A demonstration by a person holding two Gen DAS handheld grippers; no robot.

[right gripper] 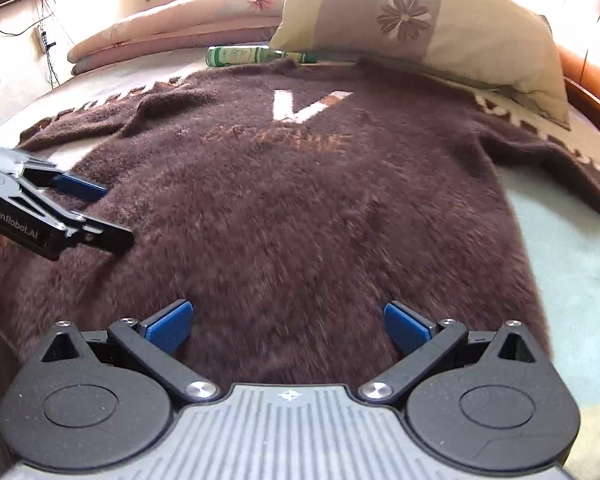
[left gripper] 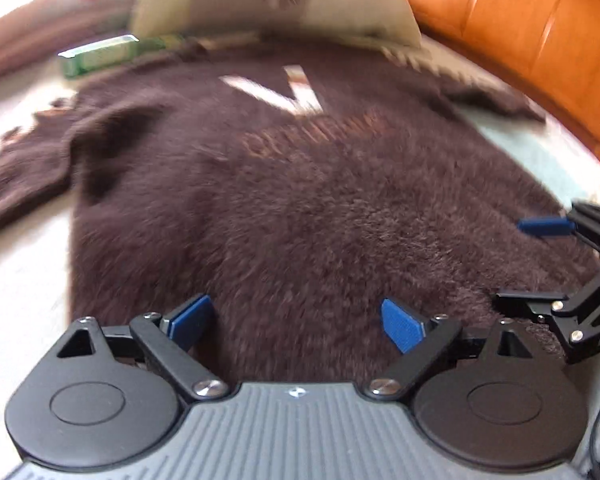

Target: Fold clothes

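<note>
A dark brown fuzzy sweater (left gripper: pixel 300 208) (right gripper: pixel 300 208) with a white V mark lies spread flat on the bed, sleeves out to both sides. My left gripper (left gripper: pixel 298 324) hovers over the sweater's near hem on its left part, open, with nothing pinched between the blue pads (left gripper: pixel 192 320). My right gripper (right gripper: pixel 288 326) is over the hem's right part, also open and holding nothing. Each gripper shows in the other's view: the right gripper (left gripper: pixel 520 264) at the right edge, the left gripper (right gripper: pixel 112 216) at the left edge, both just above the fabric.
A green bottle (right gripper: pixel 240 56) lies beyond the sweater's collar, beside a flowered pillow (right gripper: pixel 420 20). A folded pink quilt (right gripper: pixel 172 20) lies at the far left. An orange wooden headboard (left gripper: pixel 520 40) runs along the right. Pale bed sheet (right gripper: pixel 572 260) shows to the sweater's right.
</note>
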